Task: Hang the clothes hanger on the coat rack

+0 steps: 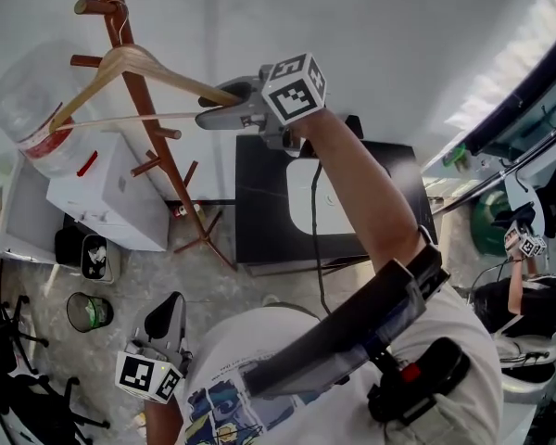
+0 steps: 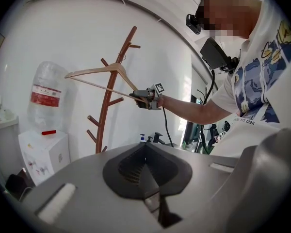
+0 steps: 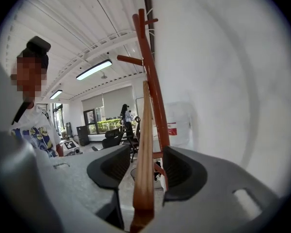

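**Step in hand: release and withdraw (judged).**

- R gripper [image 3: 143,164]: jaws spread. The hanger [image 1: 167,74] arm passes between them with a gap on each side, so it is not pinched.
- L gripper [image 2: 145,154]: jaws pressed together, nothing between, held low near the person's body.
- Hanger location: up at the coat rack [image 1: 157,146], apex against the pole, thin hook reaching up to a peg. Hook seating can't be confirmed from these views.

**Procedure (advice):**
1. Check the hook is over the peg before clearing.
2. Back the R gripper out along the hanger arm, w/o side drift, so neither pad drags the wood and lifts the hook.
3. Keep the jaws wide until clear of the end.

**Orientation:** the long axis runs approx. across the head view, from the far end by the water bottle [image 1: 28,100] to the end in the R jaws. It is tilted, with the gripper-side end lower in the left gripper view. Apex and hook point up.
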### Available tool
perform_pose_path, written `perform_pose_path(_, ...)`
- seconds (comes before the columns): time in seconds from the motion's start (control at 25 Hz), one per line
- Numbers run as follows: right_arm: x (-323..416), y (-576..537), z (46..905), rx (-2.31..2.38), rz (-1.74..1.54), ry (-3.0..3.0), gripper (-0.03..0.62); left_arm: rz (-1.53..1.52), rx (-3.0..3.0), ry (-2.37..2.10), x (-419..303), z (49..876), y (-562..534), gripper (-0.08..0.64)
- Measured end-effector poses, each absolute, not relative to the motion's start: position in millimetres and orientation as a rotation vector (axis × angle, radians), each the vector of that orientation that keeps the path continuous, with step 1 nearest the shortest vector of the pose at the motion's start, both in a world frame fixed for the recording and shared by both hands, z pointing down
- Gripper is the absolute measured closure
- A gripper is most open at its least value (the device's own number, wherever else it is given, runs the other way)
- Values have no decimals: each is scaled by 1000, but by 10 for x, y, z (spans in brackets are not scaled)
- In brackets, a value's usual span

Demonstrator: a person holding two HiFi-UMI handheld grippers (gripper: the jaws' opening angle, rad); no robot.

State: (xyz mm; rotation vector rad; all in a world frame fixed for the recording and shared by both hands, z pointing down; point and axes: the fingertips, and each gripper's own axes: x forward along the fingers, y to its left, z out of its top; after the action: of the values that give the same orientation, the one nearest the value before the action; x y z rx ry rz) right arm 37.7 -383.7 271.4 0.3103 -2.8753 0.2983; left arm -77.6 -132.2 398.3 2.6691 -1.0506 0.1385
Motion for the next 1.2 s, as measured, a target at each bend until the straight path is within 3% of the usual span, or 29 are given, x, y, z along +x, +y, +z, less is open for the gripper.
perform_pose_path(0.76,1619,-3123,3400,1018,490,-2794,377,174,2720,-818,-907,4131,-946,557)
perform_pose_path(1.08,1360,-2125,3694,1274,332,-2646,394,204,2743,-797,-1154,4136,-826,557)
perform_pose_path(1.2,1152,-1713,3756,1339,279,-2619,448,217,2748,-823,-1250,4099,-836,557)
